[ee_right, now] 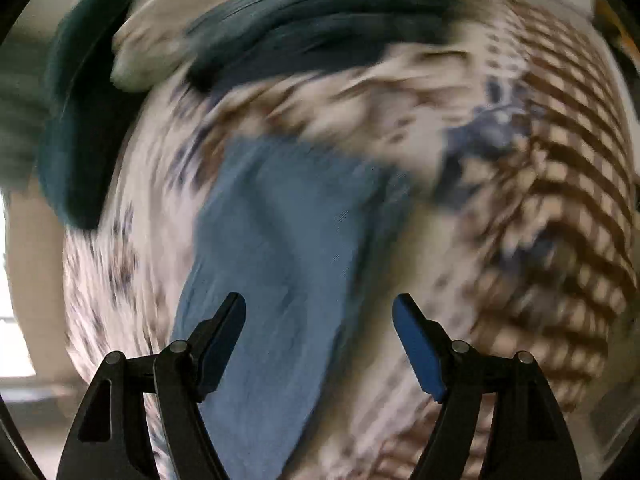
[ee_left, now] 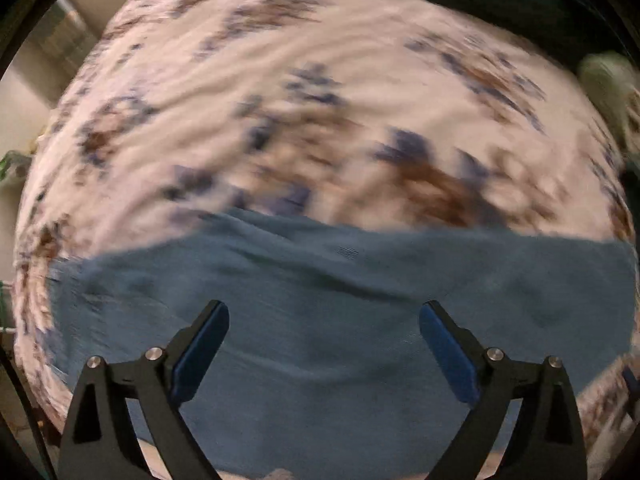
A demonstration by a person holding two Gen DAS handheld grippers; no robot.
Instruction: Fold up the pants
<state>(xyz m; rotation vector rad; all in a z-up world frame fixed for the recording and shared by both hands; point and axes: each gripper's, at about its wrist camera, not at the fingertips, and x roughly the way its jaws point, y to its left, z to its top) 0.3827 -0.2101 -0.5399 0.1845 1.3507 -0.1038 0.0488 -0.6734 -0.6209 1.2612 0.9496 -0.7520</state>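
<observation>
Blue pants (ee_left: 320, 320) look soft, light, floppy, lying on the patterned bedspread (ee_left: 280, 80). Left gripper (ee_left: 324, 320) and right gripper (ee_right: 320, 316) both spread wide, holding nothing. I'd pinch the cloth edge ahead of the fingertips.

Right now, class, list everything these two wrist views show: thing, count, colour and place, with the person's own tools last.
Pants: one, blue, spread on the bed below both grippers.
Bedspread: one, white with blue and brown print, under the pants.
Dark fabric: count unclear through blur, dark teal, at the bed's far edge.
Pale bundle: one, off-white, beside the dark fabric; blurred.
Left gripper: one, black with blue pads, open above the pants.
Right gripper: one, black with blue pads, open above the pants' edge.
</observation>
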